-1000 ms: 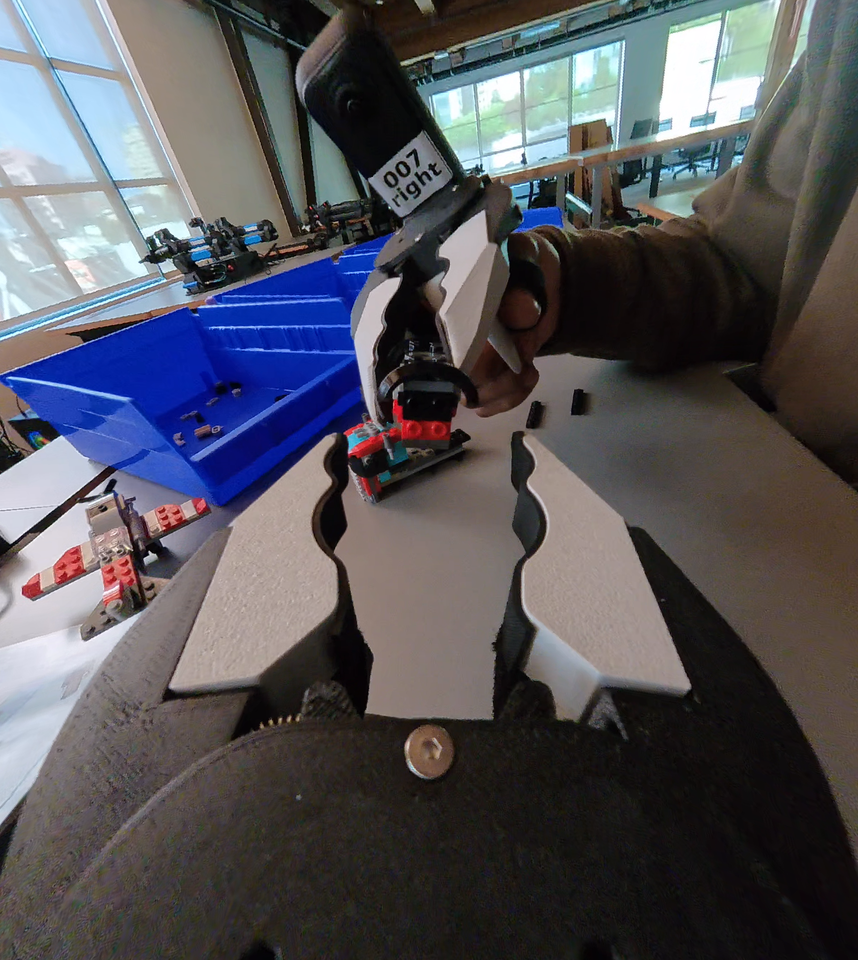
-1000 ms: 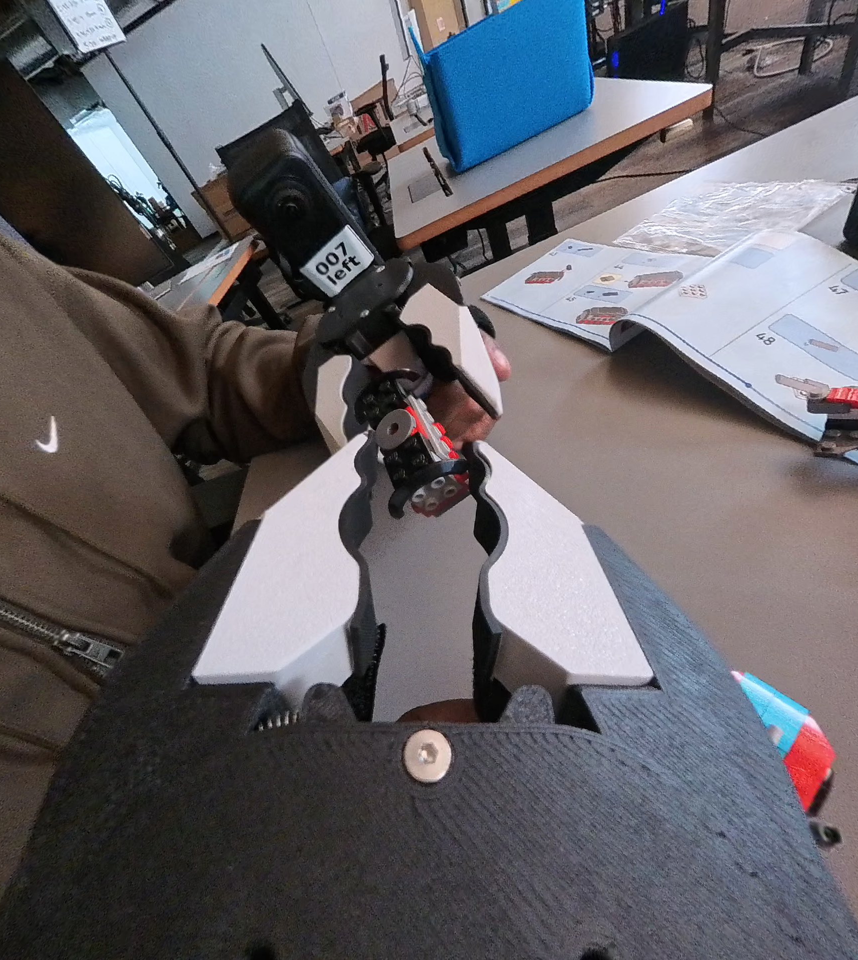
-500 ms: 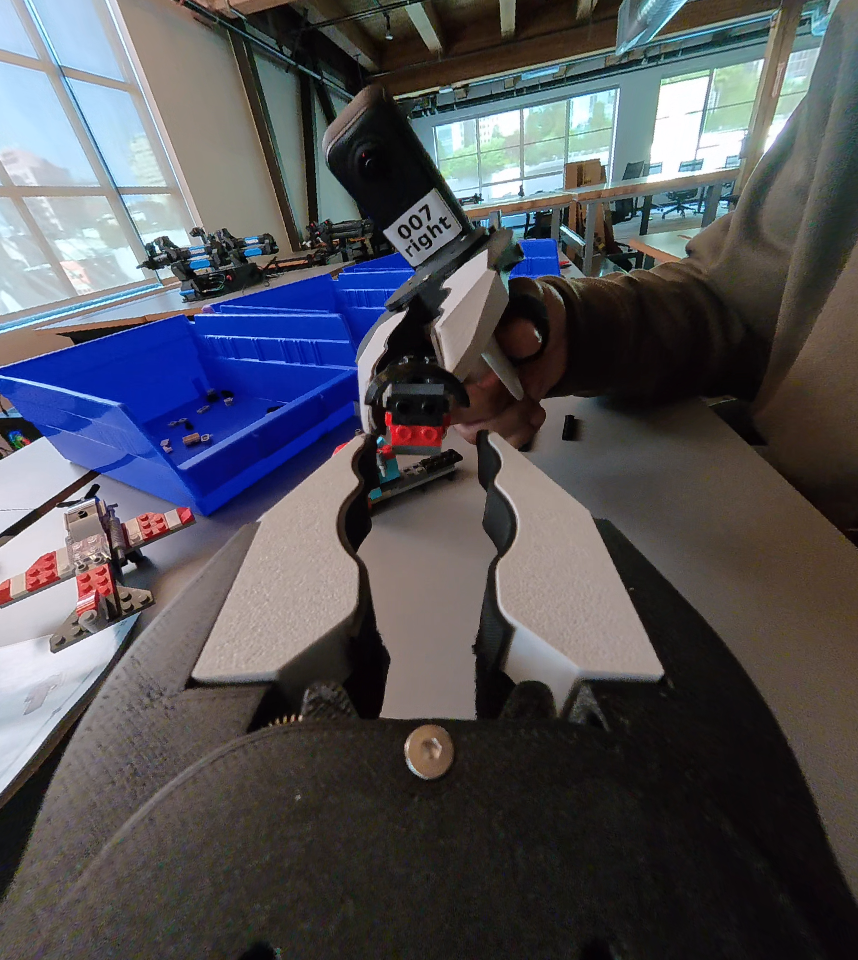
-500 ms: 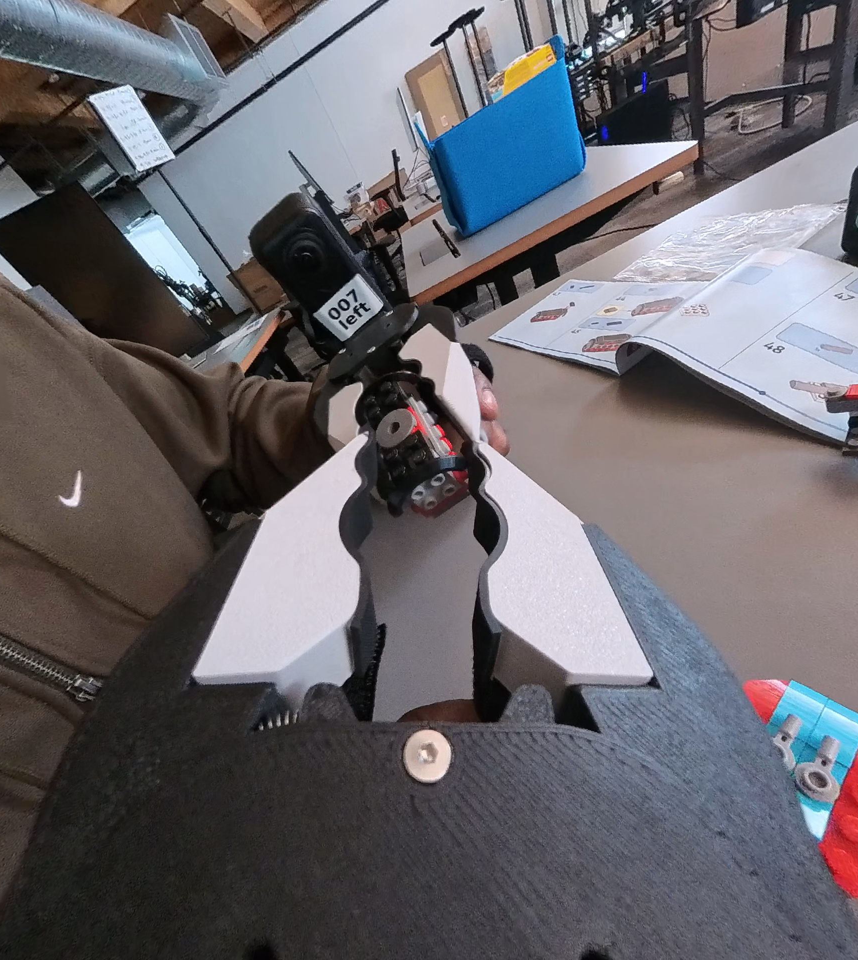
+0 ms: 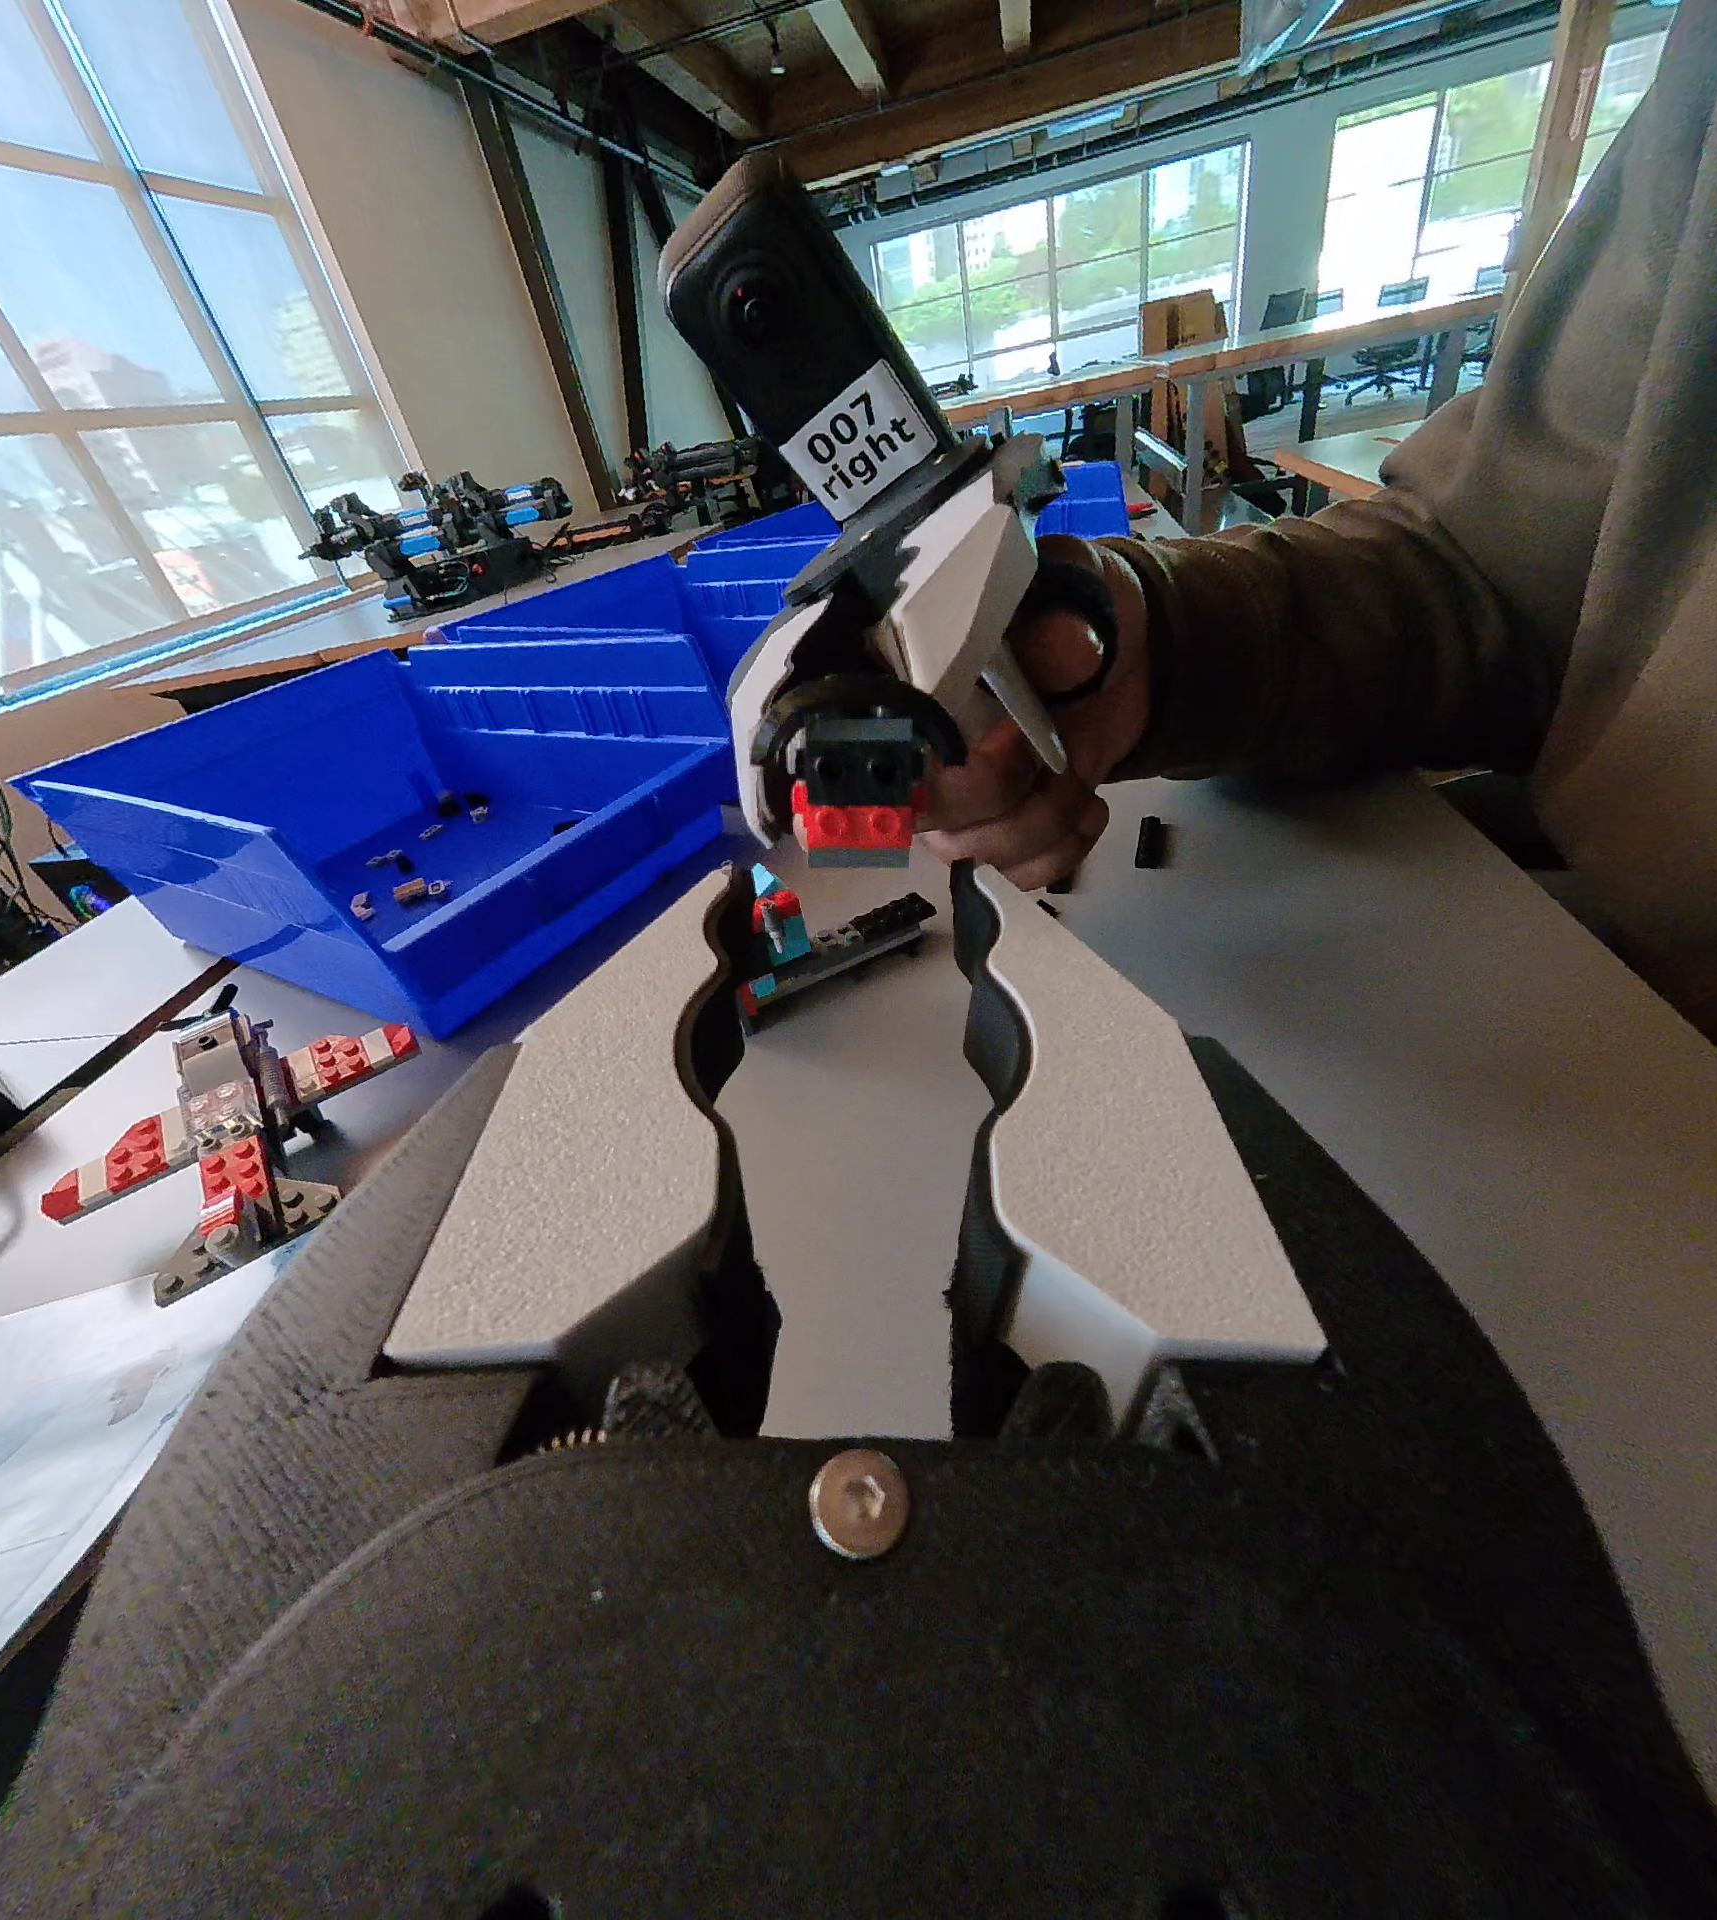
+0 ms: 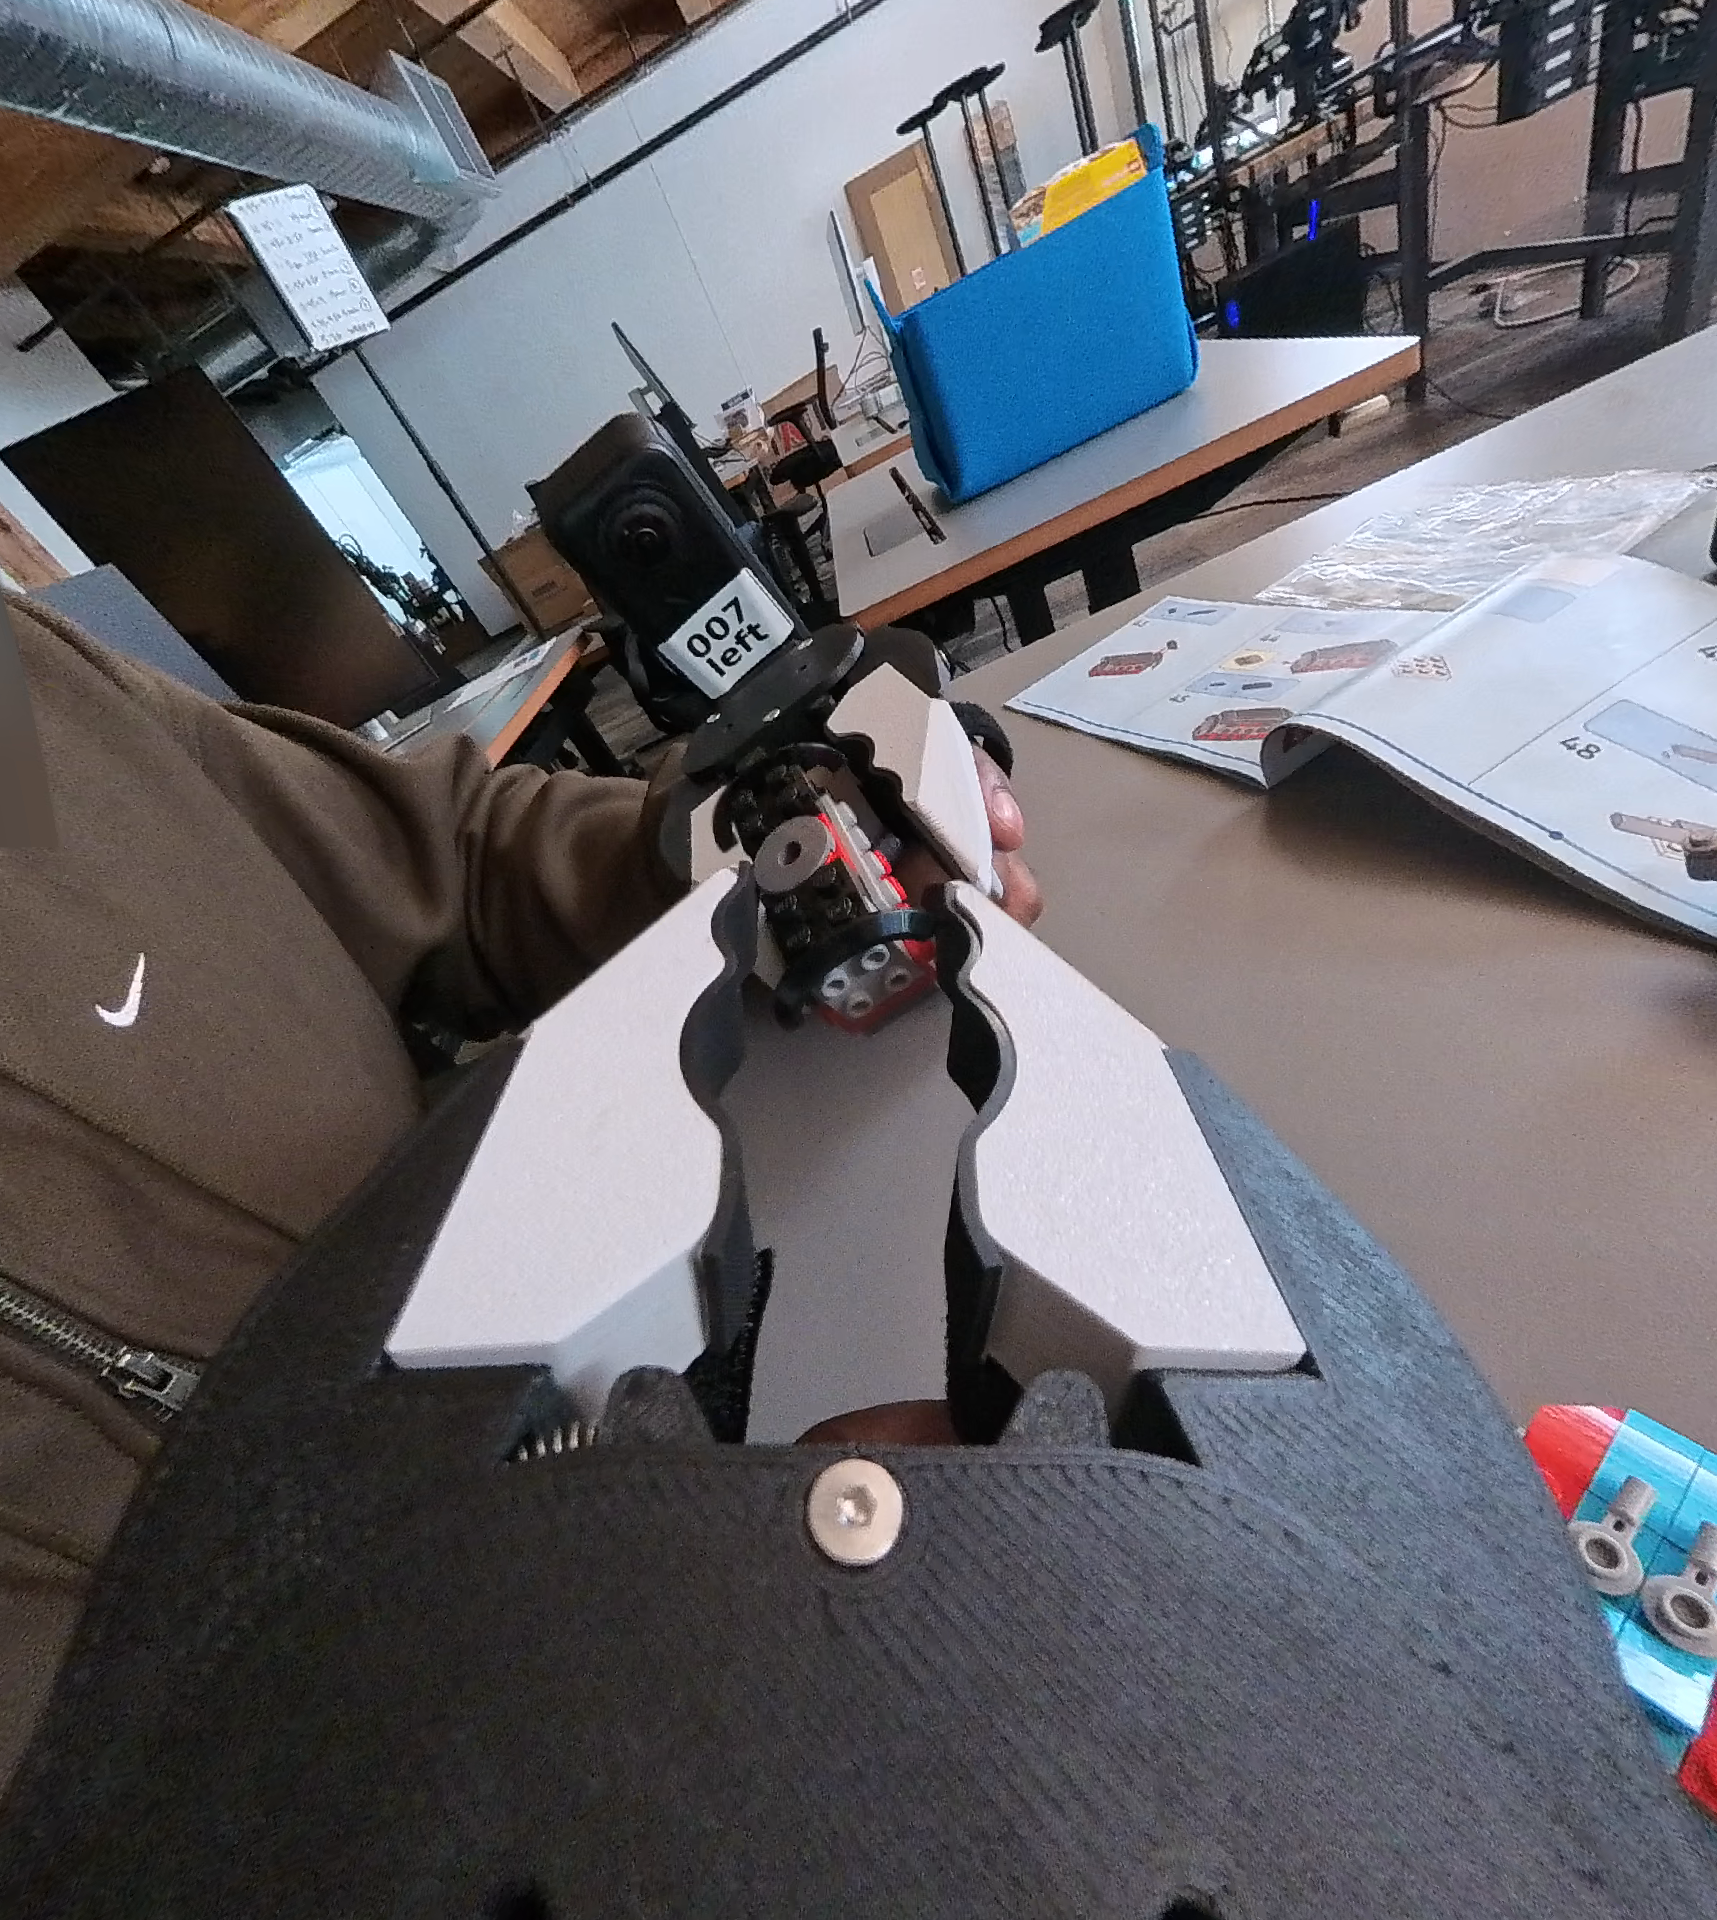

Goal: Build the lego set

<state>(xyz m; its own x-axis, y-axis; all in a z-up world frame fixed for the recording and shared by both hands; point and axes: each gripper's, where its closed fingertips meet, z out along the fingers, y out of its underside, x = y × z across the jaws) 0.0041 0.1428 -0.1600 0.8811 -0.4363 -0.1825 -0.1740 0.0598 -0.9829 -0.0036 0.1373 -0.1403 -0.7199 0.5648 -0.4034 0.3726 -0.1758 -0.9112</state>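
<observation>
Right gripper (image 6: pixel 843 904): fingers clamped on a black-and-red brick block (image 6: pixel 864 987), held clear of the table (image 5: pixel 1353 1039). Left gripper (image 5: pixel 846 888): fingers apart, gripping nothing; block just beyond its tips at 12 o'clock. Brick base (image 5: pixel 854 935) lies on the table below.

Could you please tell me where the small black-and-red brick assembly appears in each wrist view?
Left wrist view: black-and-red brick assembly, centre, upper half, held in the right gripper.
Right wrist view: centre, between that view's own fingertips.
Shared landmark: red-and-teal brick model on the table.
</observation>
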